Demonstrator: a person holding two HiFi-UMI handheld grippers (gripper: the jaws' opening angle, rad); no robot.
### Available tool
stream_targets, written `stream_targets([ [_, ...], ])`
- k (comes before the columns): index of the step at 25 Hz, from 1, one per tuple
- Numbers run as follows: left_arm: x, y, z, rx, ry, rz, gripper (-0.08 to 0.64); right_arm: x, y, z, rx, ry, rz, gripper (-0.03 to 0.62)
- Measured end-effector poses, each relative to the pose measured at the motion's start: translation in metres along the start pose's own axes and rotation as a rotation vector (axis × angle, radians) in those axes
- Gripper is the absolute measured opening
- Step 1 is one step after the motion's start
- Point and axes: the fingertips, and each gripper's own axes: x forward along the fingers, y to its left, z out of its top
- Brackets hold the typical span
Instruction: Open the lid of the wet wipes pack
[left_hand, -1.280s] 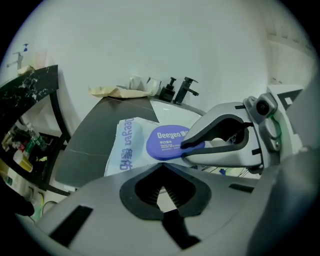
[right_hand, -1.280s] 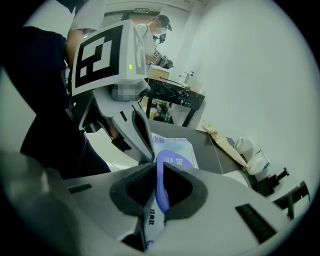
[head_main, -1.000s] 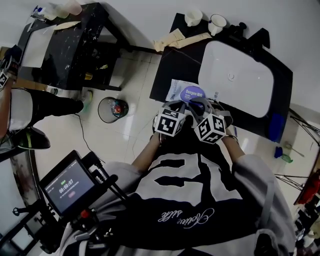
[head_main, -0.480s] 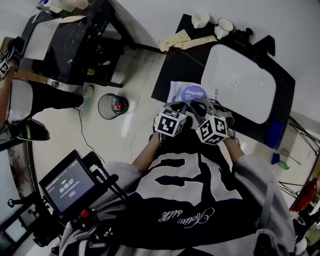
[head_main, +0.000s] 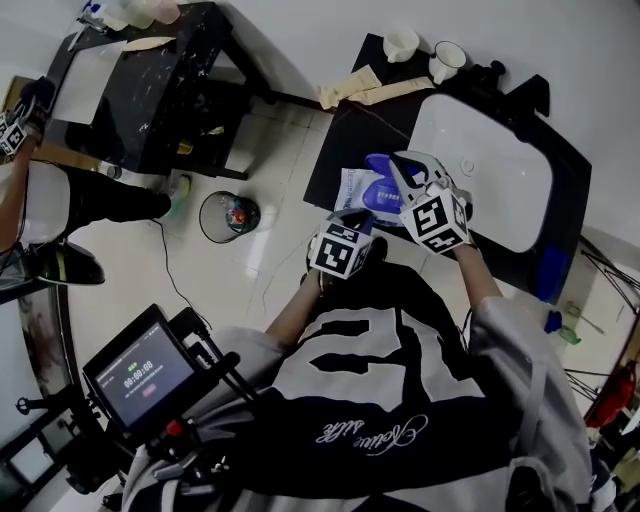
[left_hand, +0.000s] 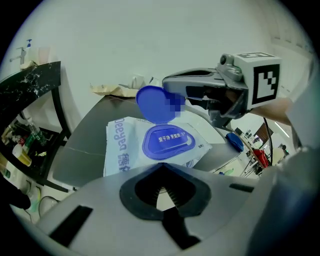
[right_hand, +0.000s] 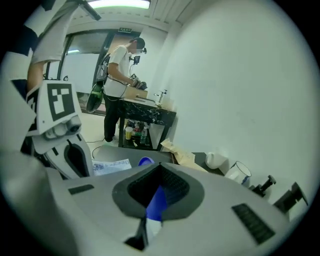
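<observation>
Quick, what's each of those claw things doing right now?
Left gripper: closed, apparently pinching the near edge of the wet wipes pack.
Right gripper: closed on the blue lid, which stands open.

In the head view a plain white wall (head_main: 290, 40) runs across 12 o'clock, above a glossy, pale tiled floor (head_main: 240, 270). Against the wall stand a black counter (head_main: 345, 130) with a white inset basin (head_main: 480, 170) at 1 o'clock and a dark marbled table (head_main: 150, 90) at 11 o'clock. A round bin (head_main: 204, 228) sits on the floor at 10 o'clock. In the right gripper view a ceiling strip light (right_hand: 118, 4) glows at 12 o'clock.
</observation>
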Motion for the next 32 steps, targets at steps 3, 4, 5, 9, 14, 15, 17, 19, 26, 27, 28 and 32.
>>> stream_targets([
  [3, 0.000, 0.001, -0.001, -0.003, 0.000, -0.006, -0.002, 0.014, -0.014, -0.011, 0.045, 0.024, -0.012, -0.002],
  [4, 0.001, 0.001, -0.001, -0.004, 0.000, -0.008, -0.002, 0.019, -0.017, -0.014, 0.062, 0.034, -0.013, -0.002],
  [5, 0.001, 0.002, -0.001, -0.004, 0.000, -0.010, -0.002, 0.025, -0.020, -0.018, 0.077, 0.044, -0.014, -0.002],
  [9, 0.002, 0.002, -0.002, -0.004, -0.002, -0.014, -0.002, 0.045, -0.025, -0.036, 0.120, 0.106, -0.019, -0.002],
  [14, 0.002, 0.000, -0.003, 0.006, -0.001, -0.016, -0.002, 0.048, -0.022, -0.050, 0.213, 0.147, -0.049, -0.002],
  [15, 0.002, -0.001, -0.003, 0.006, -0.003, -0.019, -0.002, 0.042, -0.024, -0.047, 0.245, 0.131, -0.064, -0.002],
  [17, 0.001, -0.002, -0.004, 0.004, -0.012, -0.024, -0.002, 0.027, -0.027, -0.036, 0.313, 0.082, -0.098, -0.002],
  [19, -0.001, -0.002, -0.004, 0.003, -0.021, -0.029, -0.002, 0.010, -0.029, -0.025, 0.380, 0.029, -0.135, -0.002],
  [26, -0.015, -0.018, 0.011, 0.109, -0.060, -0.066, -0.002, -0.052, -0.010, -0.017, 0.651, -0.110, -0.228, -0.002],
  [27, -0.018, -0.020, 0.017, 0.090, -0.083, -0.084, -0.002, -0.059, -0.006, -0.017, 0.668, -0.118, -0.246, -0.002],
  [28, -0.022, -0.023, 0.022, 0.069, -0.108, -0.102, -0.002, -0.065, -0.002, -0.018, 0.681, -0.123, -0.263, -0.002],
  [32, -0.041, -0.031, 0.045, -0.002, -0.204, -0.162, -0.002, -0.081, 0.017, -0.025, 0.728, -0.122, -0.317, -0.002],
])
